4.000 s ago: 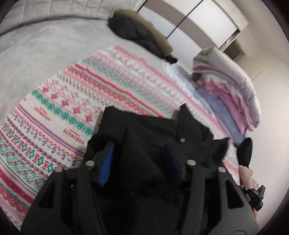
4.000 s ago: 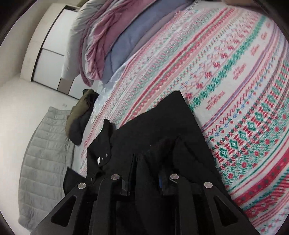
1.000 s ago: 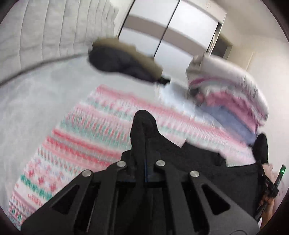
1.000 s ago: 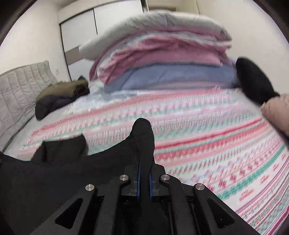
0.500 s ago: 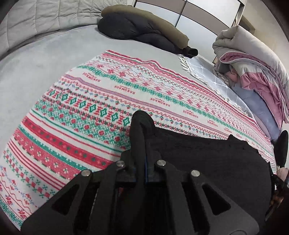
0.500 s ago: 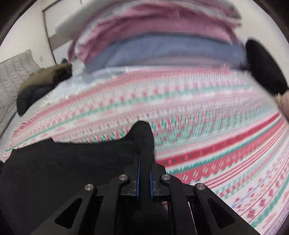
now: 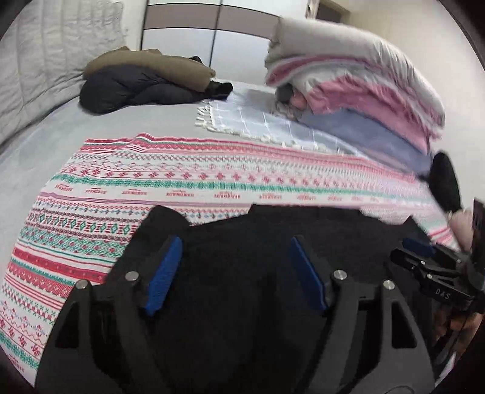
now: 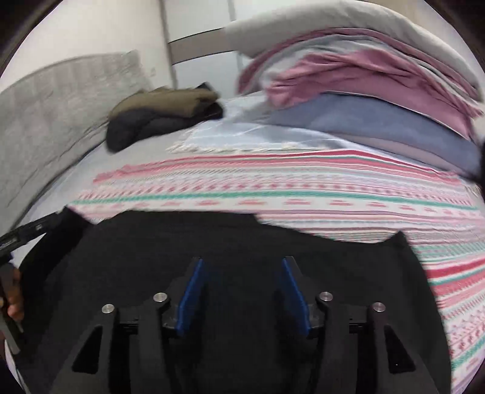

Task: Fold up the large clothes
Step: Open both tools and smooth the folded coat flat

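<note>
Black garment: one (image 7: 272,239), lying flat on the patterned blanket (image 7: 182,178), near edge under both tools.
Other piles: one olive-and-navy jacket heap (image 7: 142,81); one stack of folded bedding (image 7: 357,88).
Surface: grey bed (image 7: 60,130), padded headboard (image 7: 45,60), wardrobe doors (image 7: 212,27) behind.
Left tool (image 7: 235,272): tilted downward, jaws opening, blue pads clear of the cloth below.
Right tool (image 8: 241,295): same tilt, jaws opening, nothing pinched.

Black garment (image 7: 242,242) on red-green-white patterned blanket (image 7: 151,181).
</note>
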The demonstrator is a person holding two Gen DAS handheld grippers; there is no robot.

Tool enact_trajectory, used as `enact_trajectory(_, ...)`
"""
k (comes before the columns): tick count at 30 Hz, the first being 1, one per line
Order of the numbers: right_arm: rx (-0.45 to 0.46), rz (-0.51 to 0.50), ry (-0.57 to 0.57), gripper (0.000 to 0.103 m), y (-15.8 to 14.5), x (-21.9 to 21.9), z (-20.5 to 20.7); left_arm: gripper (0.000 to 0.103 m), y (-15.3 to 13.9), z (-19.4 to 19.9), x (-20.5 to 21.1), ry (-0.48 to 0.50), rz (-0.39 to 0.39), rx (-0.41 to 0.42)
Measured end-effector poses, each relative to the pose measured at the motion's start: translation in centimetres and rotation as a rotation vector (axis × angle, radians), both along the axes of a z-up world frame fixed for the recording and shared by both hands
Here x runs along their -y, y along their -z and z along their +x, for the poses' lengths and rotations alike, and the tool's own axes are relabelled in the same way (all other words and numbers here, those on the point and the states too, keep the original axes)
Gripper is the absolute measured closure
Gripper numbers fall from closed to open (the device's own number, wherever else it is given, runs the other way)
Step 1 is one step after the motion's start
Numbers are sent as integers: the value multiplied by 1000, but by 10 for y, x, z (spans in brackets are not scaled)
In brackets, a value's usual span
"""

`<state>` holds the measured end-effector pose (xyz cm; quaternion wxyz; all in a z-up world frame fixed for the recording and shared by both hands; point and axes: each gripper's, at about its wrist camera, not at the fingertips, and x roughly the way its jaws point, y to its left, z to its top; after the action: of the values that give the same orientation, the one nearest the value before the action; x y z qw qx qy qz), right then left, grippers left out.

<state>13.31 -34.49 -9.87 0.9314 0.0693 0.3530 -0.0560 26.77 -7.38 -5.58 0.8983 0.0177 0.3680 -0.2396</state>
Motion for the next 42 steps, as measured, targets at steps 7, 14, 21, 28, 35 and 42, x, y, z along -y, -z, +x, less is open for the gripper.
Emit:
enact_trajectory(7,-135,-12,19,39,47,47,5,29,53,47,-69,-166,136,-122)
enact_trajectory(14,-170,58,412,39,48,176,-62,29,37,49,-168,-405,14,-192)
enact_trajectory(21,-61,43,373,34,-11,137,-118,15,-27,-39,-132,-268,-89,-164)
enact_trajectory(28,-40,6,199,26,-31,39,-135,10,-27,-111,-98,-121,-169,-241)
enact_trajectory(35,-110,147,159,25,25,6,-163,10,34,-150,-114,-163,-132,-315)
enact_trajectory(42,-207,117,301,25,33,25,-172,9,-5,-181,-147,-278,-94,-226)
